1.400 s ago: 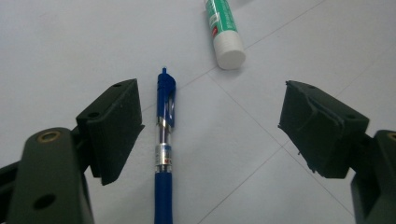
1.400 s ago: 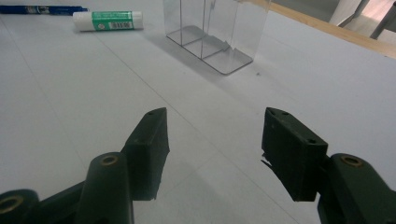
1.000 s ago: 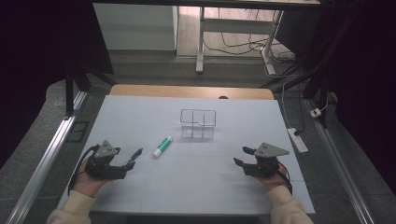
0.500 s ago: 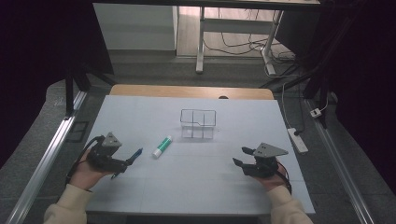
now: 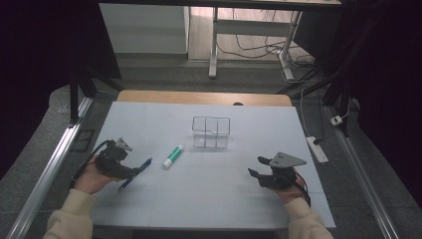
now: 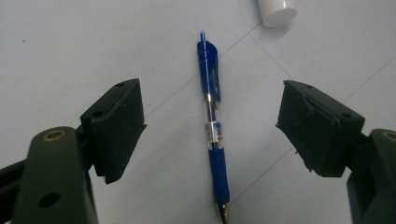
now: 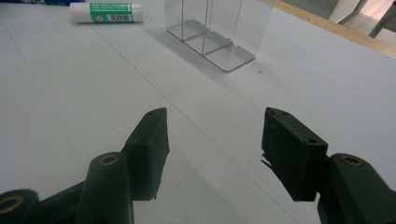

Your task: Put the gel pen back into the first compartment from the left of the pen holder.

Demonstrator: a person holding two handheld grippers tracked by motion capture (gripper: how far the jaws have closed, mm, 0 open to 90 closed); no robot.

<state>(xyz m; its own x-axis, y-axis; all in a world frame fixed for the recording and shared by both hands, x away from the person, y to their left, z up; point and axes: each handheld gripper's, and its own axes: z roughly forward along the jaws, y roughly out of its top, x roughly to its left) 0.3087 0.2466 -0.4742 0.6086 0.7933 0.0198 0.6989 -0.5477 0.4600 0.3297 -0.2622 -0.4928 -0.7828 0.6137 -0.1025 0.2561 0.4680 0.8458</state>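
Left gripper (image 6: 210,135) jaws wide, empty, straddling the blue pen (image 6: 212,126) lying mid-frame on the table (image 5: 209,189). We'd lower squarely, then close across the barrel above the grip. Right gripper (image 5: 268,175), lower right, gapes empty.

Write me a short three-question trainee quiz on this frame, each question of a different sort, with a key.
1. True or false: the blue retractable pen lies flat on the white table cover, between the open jaws of the left gripper, untouched by either.
2. Multiple choice: the white glue stick with the green label is
A. standing inside the organizer
B. lying on the table cover between the pen and the organizer
C. held in the right gripper
3. Fill in: the clear plastic compartment organizer stands ____ on the table, and the right gripper is ____.

Key: 1 true; 2 B; 3 upright, open.
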